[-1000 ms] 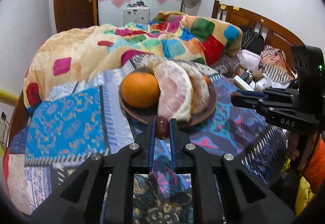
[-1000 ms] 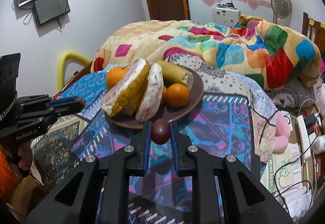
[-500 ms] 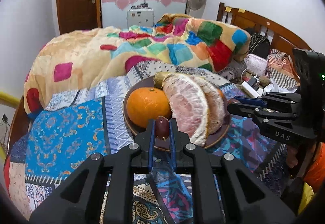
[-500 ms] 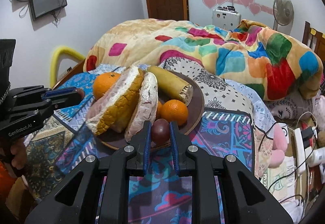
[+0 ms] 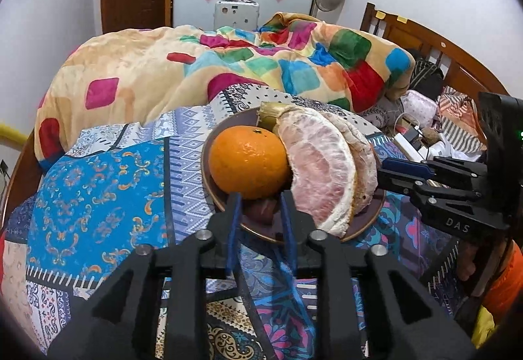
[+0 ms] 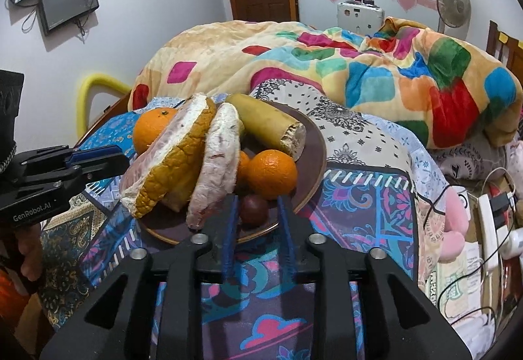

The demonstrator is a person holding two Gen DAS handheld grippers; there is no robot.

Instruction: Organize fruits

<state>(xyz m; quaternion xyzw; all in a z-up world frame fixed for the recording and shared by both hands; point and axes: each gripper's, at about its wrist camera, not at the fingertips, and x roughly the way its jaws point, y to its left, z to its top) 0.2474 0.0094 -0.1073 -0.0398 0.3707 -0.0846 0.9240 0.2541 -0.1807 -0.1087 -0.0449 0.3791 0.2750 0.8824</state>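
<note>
1. Left wrist view, nearest: my left gripper [image 5: 259,195] stands spread wide and grips nothing. A dark fruit [image 5: 265,211] lies dead ahead between its fingers, with a gap on each side, resting on the near edge of the plate [image 5: 205,164].
2. Right wrist view, nearest: my right gripper [image 6: 257,198] is equally spread and empty. A second dark fruit [image 6: 254,209] sits between its fingers on the opposite edge of the plate.
3. Both dark fruits look round; I see no long axis to align with. Each gripper is nearest its own fruit, so I judge that a straight pull-back clears both.
4. Count, mid plate: two dark fruits; two pomelo wedges [image 6: 163,170] leaning together; one large orange [image 5: 248,160]; one small orange [image 6: 273,173], with another part-hidden behind it.
5. Farthest: one cut stalk [image 6: 268,128], lying across the back of the plate.
</note>
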